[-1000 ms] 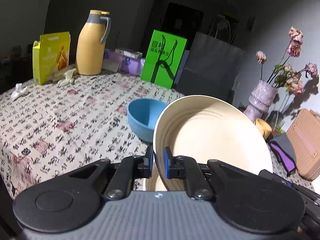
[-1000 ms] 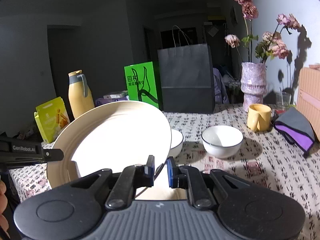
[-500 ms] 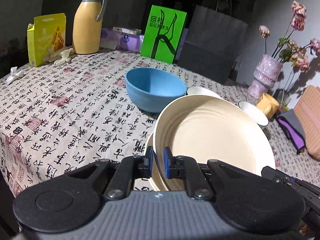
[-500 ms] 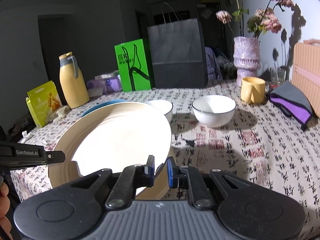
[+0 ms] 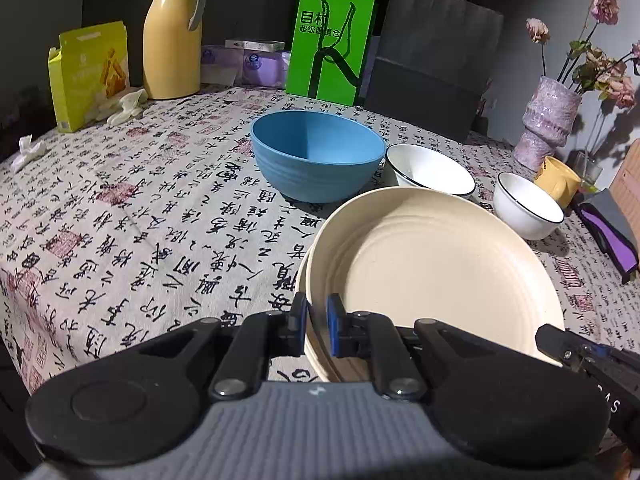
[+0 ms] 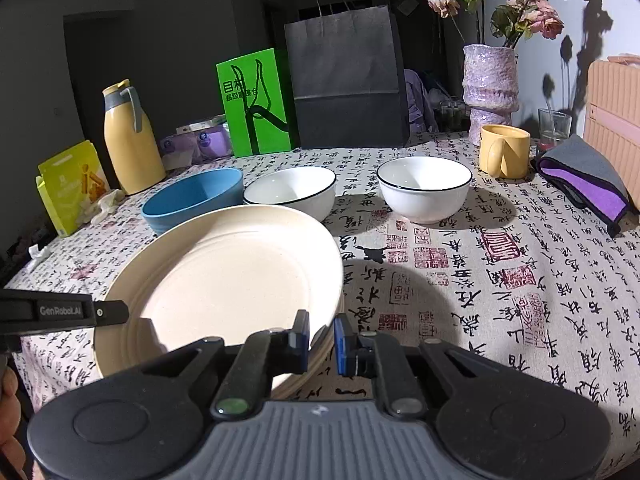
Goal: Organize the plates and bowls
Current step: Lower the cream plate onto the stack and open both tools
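A cream plate (image 5: pixel 432 268) lies low over a second cream plate (image 5: pixel 301 280) whose rim shows beneath it. My left gripper (image 5: pixel 317 320) is shut on the top plate's near left rim. My right gripper (image 6: pixel 322 338) pinches its right rim; the plate also shows in the right wrist view (image 6: pixel 232 280). A blue bowl (image 5: pixel 318 156) stands behind the plates. Two white bowls with dark rims (image 5: pixel 430 170) (image 5: pixel 528 204) stand to its right, also seen in the right wrist view (image 6: pixel 292 192) (image 6: pixel 424 188).
A patterned tablecloth (image 5: pixel 140 220) covers the table. At the back stand a yellow jug (image 5: pixel 174 32), yellow box (image 5: pixel 90 72), green sign (image 5: pixel 330 46), dark paper bag (image 5: pixel 432 64) and purple vase (image 5: pixel 550 120). A yellow mug (image 6: pixel 502 150) and grey-purple cloth (image 6: pixel 584 178) lie right.
Both grippers have lowered the cream plate from a steep tilt to nearly flat, down onto the second plate. The bowls behind it have come into view.
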Tool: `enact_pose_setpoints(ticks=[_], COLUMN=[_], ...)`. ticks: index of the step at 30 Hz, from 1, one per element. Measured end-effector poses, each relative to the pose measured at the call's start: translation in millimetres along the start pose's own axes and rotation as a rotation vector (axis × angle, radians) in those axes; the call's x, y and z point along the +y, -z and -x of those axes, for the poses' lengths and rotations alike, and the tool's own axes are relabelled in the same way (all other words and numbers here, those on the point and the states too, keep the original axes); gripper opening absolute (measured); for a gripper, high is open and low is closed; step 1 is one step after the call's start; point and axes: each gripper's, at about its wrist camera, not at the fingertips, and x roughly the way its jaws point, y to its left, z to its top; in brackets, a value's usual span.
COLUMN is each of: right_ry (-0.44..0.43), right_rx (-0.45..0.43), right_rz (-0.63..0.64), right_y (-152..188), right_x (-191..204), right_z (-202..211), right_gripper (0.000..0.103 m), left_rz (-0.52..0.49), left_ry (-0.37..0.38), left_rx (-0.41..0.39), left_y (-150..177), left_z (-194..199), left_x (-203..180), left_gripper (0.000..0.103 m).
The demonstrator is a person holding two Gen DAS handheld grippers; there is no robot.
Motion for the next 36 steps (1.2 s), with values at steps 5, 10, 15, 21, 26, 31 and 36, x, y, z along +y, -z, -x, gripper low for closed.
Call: enact_pose_setpoints(ticks=[5,10,15,21,26,31,36], right_ry=[0.023,0.046,0.062,0.063,0.064,0.070,0.072], right_rx=[0.007,0.021,0.027,0.022,0.021,0.017,-0.001], right_rz=[0.030,0.054,0.068,0.073,0.080,0.097,0.102], right_y=[-2,-1,0,0,1,1,0], right_x=[5,9,12,12,12,14,14], right_z=[-7,-14,-16,-17,-17,-17,-13], right_gripper=[0.013,0.013,0.013,0.014,0.015,0.016,0.016], left_rz=[-0.023,-0.051,-0.062,-0.065,-0.057,-0.053,-0.050], left_ry=[-0.025,-0.044,-0.048,-0.050,-0.040,-0.035,-0.017], left_rx=[0.009,0.005,0.010,0.010,0.005,-0.004,-0.016], left_y=[-2,-2,-2,-2,-2,-1,-1], left_z=[-8,-9,-11,-15,-15,-12,-7], left_x=[-3,-7,-9,-8,-6,-5,-6], left_gripper=[0.011,0.011,0.012,0.013,0.013,0.013,0.013])
